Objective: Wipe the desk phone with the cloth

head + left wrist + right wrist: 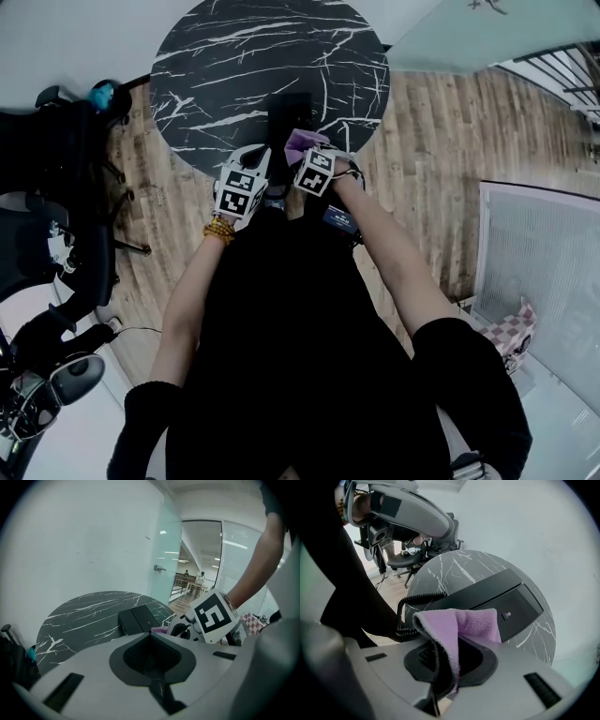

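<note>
right gripper (pixel 447 663) clamped on purple cloth (pixel 461 623), near the phone (pixel 499 597) at centre frame on the table (pixel 225 66); left gripper (pixel 151 656) closed, empty; likely pre-wipe, so next press cloth onto phone.

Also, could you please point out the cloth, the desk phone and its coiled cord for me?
cloth (pixel 478 620): right gripper view, on its purple upper fold.
desk phone (pixel 506 596): right gripper view, on its black top panel.
coiled cord (pixel 415 596): right gripper view, on the upper coils.
</note>
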`<action>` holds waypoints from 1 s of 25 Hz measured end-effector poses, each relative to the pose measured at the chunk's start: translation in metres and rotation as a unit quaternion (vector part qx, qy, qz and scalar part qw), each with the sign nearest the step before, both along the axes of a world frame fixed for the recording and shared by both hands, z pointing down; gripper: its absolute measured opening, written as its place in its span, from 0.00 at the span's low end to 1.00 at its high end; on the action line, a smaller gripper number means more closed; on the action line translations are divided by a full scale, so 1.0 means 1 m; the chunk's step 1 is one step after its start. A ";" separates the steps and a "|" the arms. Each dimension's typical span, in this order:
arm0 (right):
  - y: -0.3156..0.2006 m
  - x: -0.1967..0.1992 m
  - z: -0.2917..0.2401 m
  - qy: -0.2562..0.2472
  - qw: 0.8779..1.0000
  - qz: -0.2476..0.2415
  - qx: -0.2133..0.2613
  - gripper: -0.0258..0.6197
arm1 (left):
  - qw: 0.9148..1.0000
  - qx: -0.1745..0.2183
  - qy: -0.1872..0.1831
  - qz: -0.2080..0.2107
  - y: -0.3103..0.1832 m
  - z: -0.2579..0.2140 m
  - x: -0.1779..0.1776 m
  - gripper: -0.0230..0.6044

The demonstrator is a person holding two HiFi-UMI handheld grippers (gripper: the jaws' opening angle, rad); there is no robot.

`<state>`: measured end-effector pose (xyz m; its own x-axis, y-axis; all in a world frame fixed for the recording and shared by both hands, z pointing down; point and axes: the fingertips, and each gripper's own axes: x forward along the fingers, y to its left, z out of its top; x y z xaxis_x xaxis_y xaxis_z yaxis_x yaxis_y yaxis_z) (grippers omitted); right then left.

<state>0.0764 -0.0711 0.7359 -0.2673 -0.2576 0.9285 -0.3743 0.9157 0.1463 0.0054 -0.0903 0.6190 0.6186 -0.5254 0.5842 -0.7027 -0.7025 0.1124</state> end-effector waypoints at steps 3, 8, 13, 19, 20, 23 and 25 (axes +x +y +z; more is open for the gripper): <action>0.003 0.000 0.002 0.000 1.000 -0.003 -0.003 0.13 | 1.000 -0.002 -0.001 -0.001 0.002 0.002 0.000 0.06; 0.005 -0.002 0.004 -0.003 1.000 0.002 -0.007 0.13 | 1.000 -0.002 -0.001 -0.002 0.001 0.004 -0.001 0.06; 0.010 -0.003 0.006 0.001 1.000 -0.014 -0.009 0.13 | 1.000 -0.003 0.001 -0.002 0.002 0.004 0.000 0.06; 0.012 -0.005 0.005 0.003 1.000 -0.017 -0.012 0.13 | 1.000 -0.003 0.001 0.002 0.003 0.003 0.000 0.06; 0.012 -0.005 0.005 0.003 1.000 -0.019 -0.011 0.13 | 1.000 -0.003 0.000 0.002 0.003 0.003 -0.001 0.06; 0.011 -0.005 0.005 -0.007 1.000 -0.013 -0.014 0.13 | 1.000 -0.001 0.000 0.000 0.003 0.001 -0.001 0.06; 0.012 -0.004 0.005 -0.035 0.999 0.012 -0.035 0.13 | 1.000 0.003 0.001 -0.002 0.002 -0.001 -0.002 0.06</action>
